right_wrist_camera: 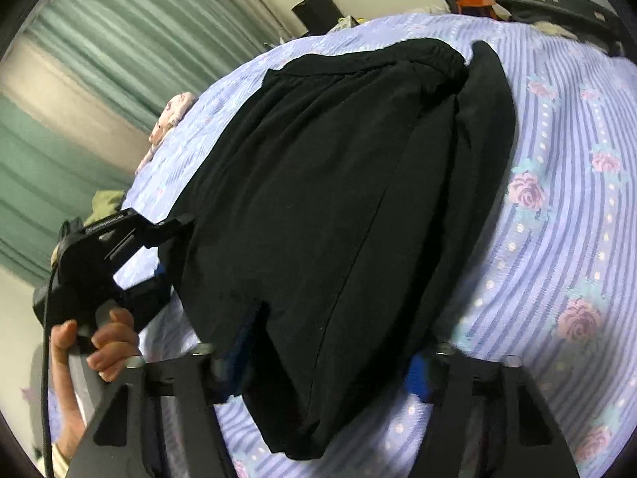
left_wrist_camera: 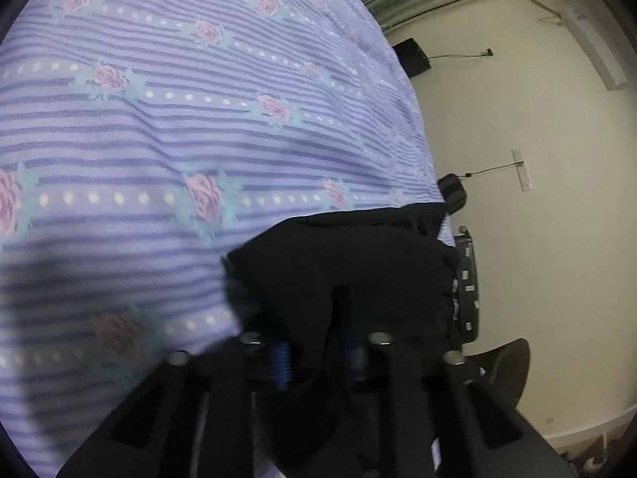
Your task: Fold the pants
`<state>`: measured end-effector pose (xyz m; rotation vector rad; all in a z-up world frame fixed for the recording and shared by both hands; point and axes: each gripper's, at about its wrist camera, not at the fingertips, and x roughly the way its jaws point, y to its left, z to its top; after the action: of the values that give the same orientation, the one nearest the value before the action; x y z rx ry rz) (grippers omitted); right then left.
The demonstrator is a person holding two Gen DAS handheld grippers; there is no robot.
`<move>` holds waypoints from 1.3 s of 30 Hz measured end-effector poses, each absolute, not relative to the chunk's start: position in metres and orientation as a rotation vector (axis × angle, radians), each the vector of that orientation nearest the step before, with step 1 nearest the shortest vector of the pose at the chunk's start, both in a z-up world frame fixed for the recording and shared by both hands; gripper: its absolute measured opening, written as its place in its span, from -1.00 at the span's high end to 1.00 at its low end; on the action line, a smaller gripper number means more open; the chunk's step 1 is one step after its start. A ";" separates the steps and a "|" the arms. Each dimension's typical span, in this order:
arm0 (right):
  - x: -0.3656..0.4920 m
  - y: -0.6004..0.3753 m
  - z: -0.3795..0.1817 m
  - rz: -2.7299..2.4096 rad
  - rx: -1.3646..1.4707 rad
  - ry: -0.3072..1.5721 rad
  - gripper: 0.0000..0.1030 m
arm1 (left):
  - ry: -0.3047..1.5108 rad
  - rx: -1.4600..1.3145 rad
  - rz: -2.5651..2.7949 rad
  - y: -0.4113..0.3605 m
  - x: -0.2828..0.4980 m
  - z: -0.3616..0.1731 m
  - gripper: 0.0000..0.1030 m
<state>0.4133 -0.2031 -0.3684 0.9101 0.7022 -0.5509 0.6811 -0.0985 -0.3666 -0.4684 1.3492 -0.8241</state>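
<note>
Black pants (right_wrist_camera: 338, 183) lie folded lengthwise on a purple striped bed sheet with roses (right_wrist_camera: 557, 199). My right gripper (right_wrist_camera: 328, 366) straddles the near end of the pants, its blue pads (right_wrist_camera: 420, 374) against both sides of the thick folded cloth. In the right wrist view my left gripper (right_wrist_camera: 171, 251) bites the left edge of the pants, with a hand (right_wrist_camera: 107, 338) on its handle. In the left wrist view the pants (left_wrist_camera: 350, 263) bunch up between the narrow jaws of the left gripper (left_wrist_camera: 318, 358), with the sheet (left_wrist_camera: 159, 119) beyond.
Green curtains (right_wrist_camera: 99, 59) hang past the bed's far side. A floral cloth (right_wrist_camera: 171, 119) lies at the bed's edge. Dark devices (right_wrist_camera: 557, 0) sit beyond the far end of the bed. A cream wall (left_wrist_camera: 537, 199) and a dark chair (left_wrist_camera: 509, 366) stand beside the bed.
</note>
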 end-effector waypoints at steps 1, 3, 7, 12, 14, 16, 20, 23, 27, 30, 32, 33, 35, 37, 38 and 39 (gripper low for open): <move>0.415 -0.204 -0.366 -0.529 0.898 0.721 0.30 | 1.339 -0.460 -0.826 -0.098 0.678 -0.362 0.76; 0.414 -0.211 -0.361 -0.476 0.909 0.738 0.52 | 1.288 -0.385 -0.840 -0.099 0.667 -0.339 0.78; 0.390 -0.220 -0.337 -0.426 0.963 0.680 0.66 | 1.210 -0.256 -0.843 -0.099 0.640 -0.298 0.79; 0.351 -0.211 -0.287 -0.379 0.900 0.642 0.69 | 1.104 -0.138 -0.829 -0.075 0.591 -0.243 0.79; 0.334 -0.206 -0.265 -0.350 0.863 0.642 0.69 | 1.083 -0.116 -0.816 -0.062 0.571 -0.227 0.79; 0.318 -0.203 -0.247 -0.332 0.841 0.652 0.69 | 1.073 -0.094 -0.786 -0.046 0.547 -0.215 0.79; 0.294 -0.193 -0.212 -0.279 0.791 0.704 0.69 | 1.092 -0.094 -0.708 -0.009 0.495 -0.193 0.79; 0.280 -0.174 -0.187 -0.222 0.703 0.776 0.69 | 1.102 -0.113 -0.663 0.024 0.462 -0.174 0.79; 0.237 -0.148 -0.161 -0.136 0.616 0.842 0.70 | 1.071 -0.075 -0.595 0.069 0.408 -0.136 0.80; 0.222 -0.122 -0.136 -0.070 0.531 0.866 0.70 | 1.020 -0.026 -0.554 0.101 0.370 -0.107 0.80; 0.211 -0.106 -0.122 -0.026 0.488 0.874 0.70 | 0.985 -0.005 -0.532 0.119 0.350 -0.090 0.79; 0.207 -0.097 -0.115 -0.005 0.466 0.876 0.70 | 0.970 -0.003 -0.521 0.128 0.342 -0.082 0.79; 0.198 -0.078 -0.099 0.032 0.430 0.869 0.70 | 0.937 -0.008 -0.494 0.155 0.324 -0.064 0.79; 0.194 -0.058 -0.087 0.060 0.407 0.859 0.70 | 0.917 -0.011 -0.473 0.180 0.313 -0.053 0.79; 0.192 -0.045 -0.080 0.076 0.389 0.855 0.70 | 0.905 -0.017 -0.457 0.197 0.308 -0.047 0.79; 0.190 -0.031 -0.073 0.094 0.366 0.850 0.70 | 0.894 -0.024 -0.442 0.215 0.303 -0.042 0.79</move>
<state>0.1896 -0.0307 -0.0727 0.3661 0.8502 0.0941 0.3029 0.2154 -0.0422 -0.0242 0.8940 -0.4419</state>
